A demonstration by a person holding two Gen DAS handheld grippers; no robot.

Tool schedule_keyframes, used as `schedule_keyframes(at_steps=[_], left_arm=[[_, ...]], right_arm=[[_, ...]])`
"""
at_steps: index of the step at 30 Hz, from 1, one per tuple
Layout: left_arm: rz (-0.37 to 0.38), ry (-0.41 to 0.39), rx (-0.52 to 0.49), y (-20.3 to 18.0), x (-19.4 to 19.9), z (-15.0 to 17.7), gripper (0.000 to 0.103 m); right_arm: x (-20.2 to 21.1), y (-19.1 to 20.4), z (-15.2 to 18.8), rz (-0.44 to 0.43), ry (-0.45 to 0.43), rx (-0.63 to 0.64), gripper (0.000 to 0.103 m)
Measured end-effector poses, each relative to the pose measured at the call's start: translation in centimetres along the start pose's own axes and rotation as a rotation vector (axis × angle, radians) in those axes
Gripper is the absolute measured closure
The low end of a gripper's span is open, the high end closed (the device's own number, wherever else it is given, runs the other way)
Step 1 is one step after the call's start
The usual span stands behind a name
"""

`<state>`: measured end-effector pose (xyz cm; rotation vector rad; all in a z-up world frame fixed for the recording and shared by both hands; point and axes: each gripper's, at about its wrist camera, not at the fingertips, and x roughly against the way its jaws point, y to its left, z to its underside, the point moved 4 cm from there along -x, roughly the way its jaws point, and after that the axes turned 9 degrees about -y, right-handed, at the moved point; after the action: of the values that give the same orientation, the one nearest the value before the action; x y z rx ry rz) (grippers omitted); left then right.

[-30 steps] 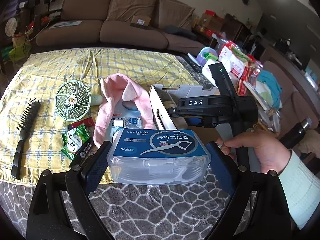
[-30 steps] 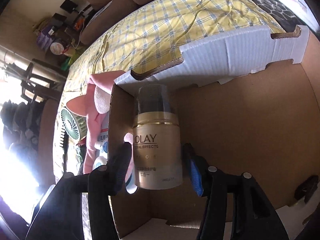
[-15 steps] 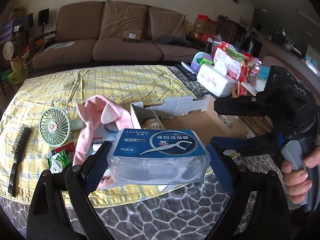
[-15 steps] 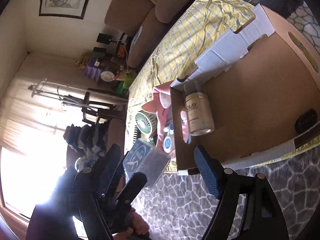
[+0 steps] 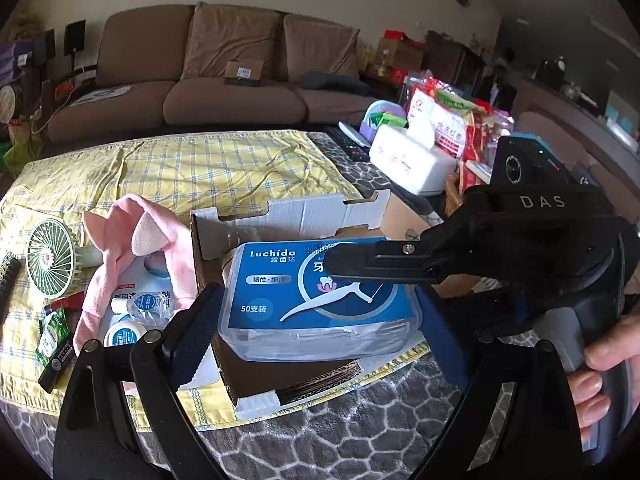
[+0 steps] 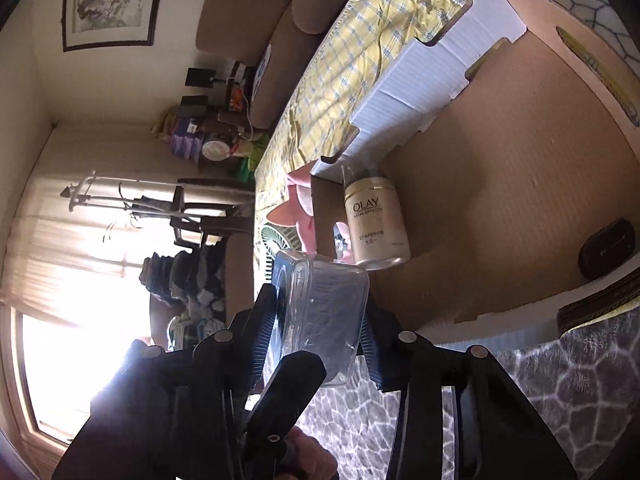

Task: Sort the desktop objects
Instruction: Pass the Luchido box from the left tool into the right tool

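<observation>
My left gripper (image 5: pixel 316 320) is shut on a clear floss-pick box with a blue label (image 5: pixel 316 300), held above the near-left corner of the cardboard box (image 5: pixel 288 212). My right gripper (image 6: pixel 320 328) has its fingers on either side of the same floss-pick box (image 6: pixel 320 316), one finger (image 5: pixel 376 264) lying across the label; I cannot tell whether they press on it. A gold Olay bottle (image 6: pixel 376 224) lies inside the cardboard box (image 6: pixel 500 160) by its left wall.
On the yellow plaid cloth (image 5: pixel 200 168) left of the box lie a pink towel (image 5: pixel 132 240), small jars (image 5: pixel 140 312), a green fan (image 5: pixel 52 258), green packets (image 5: pixel 50 336) and a hairbrush (image 5: pixel 8 276). Tissue box (image 5: pixel 412 164) and snack bags stand at the right.
My right gripper let go of the Olay bottle, left it in the box, and swung back to close around the floss-pick box. My left gripper carried that box over the cardboard box's corner.
</observation>
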<state>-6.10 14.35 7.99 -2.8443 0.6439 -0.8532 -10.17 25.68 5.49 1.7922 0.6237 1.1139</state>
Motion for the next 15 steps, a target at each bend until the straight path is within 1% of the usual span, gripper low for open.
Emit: schedule_keyframes(at_steps=[1,4,6,8,12,15], left_arm=[[0.001,0.005,-0.013,0.0,0.1,0.0,0.010],[0.019,-0.015,-0.035,0.4,1.3,-0.1,0.007],[0.012,-0.005,-0.022,1.2,1.6,-0.4,0.006],[0.019,0.002,0.021,2.6,2.3,-0.8,0.006],[0.002,-0.017,0.108,6.9,4.2,-1.7,0.005],[-0.006,0.007,0.162,9.7,4.7,-1.4,0.004]], right_arm=[[0.2,0.0,-0.4,0.002,-0.005,0.010,0.071],[0.5,-0.3,-1.4,0.051,0.004,0.059,0.071],[0.1,-0.5,-1.8,0.091,0.024,0.070,0.071],[-0.2,-0.6,-2.2,0.098,0.048,0.076,0.071],[-0.1,-0.1,-3.2,0.156,0.097,0.158,0.071],[0.6,0.0,-3.5,0.206,0.133,0.208,0.071]])
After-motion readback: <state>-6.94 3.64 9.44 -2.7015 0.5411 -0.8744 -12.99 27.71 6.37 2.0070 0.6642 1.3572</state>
